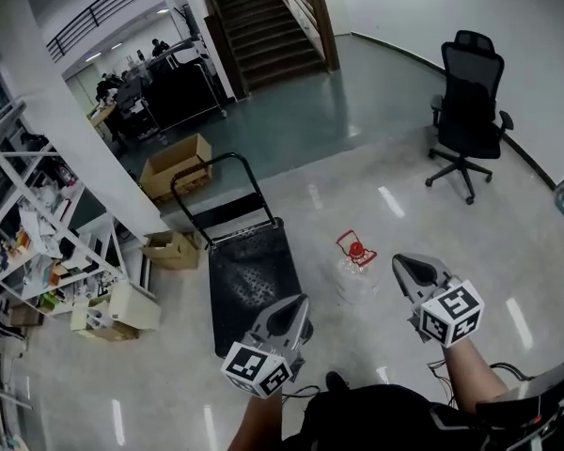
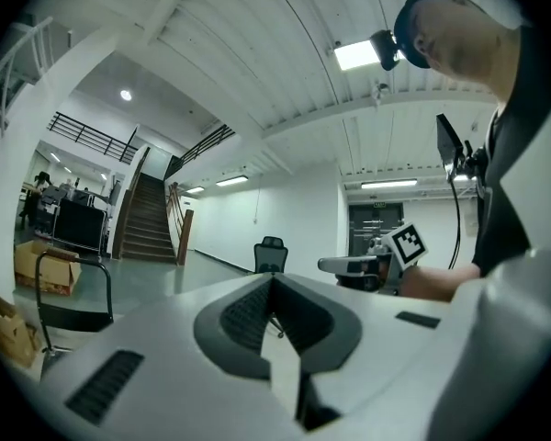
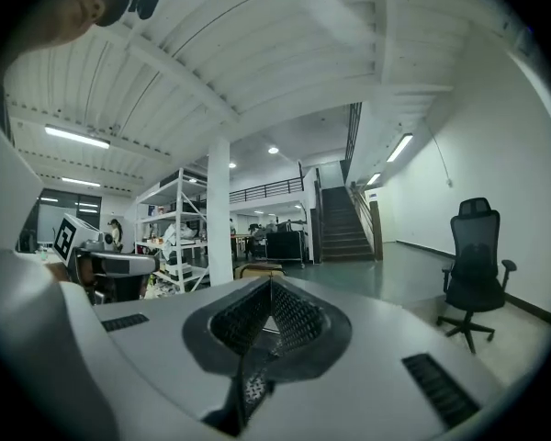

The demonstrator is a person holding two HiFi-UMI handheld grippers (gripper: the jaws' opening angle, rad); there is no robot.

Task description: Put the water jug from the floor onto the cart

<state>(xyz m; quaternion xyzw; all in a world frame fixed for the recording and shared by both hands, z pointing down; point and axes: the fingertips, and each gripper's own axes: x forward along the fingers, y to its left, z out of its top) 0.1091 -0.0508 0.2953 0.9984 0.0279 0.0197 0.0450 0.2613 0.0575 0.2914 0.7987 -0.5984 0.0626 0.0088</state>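
Note:
The water jug (image 1: 355, 269), clear with a red cap and red handle, stands on the pale floor just right of the cart. The cart (image 1: 254, 280) is a black flat platform with a black tube handle (image 1: 211, 172) at its far end. My left gripper (image 1: 296, 304) hangs over the cart's near right corner, shut and empty. Just right of the jug and nearer to me is my right gripper (image 1: 406, 264), also shut with nothing in it. In the left gripper view its jaws (image 2: 274, 279) meet at the tip; the right gripper view shows the same (image 3: 271, 284). Neither gripper view shows the jug.
A black office chair (image 1: 470, 111) stands at the far right. Cardboard boxes (image 1: 176, 164) (image 1: 172, 249) lie left of the cart's handle. Cluttered white shelves (image 1: 38, 242) line the left side, beside a white column. A staircase (image 1: 263, 17) rises at the back.

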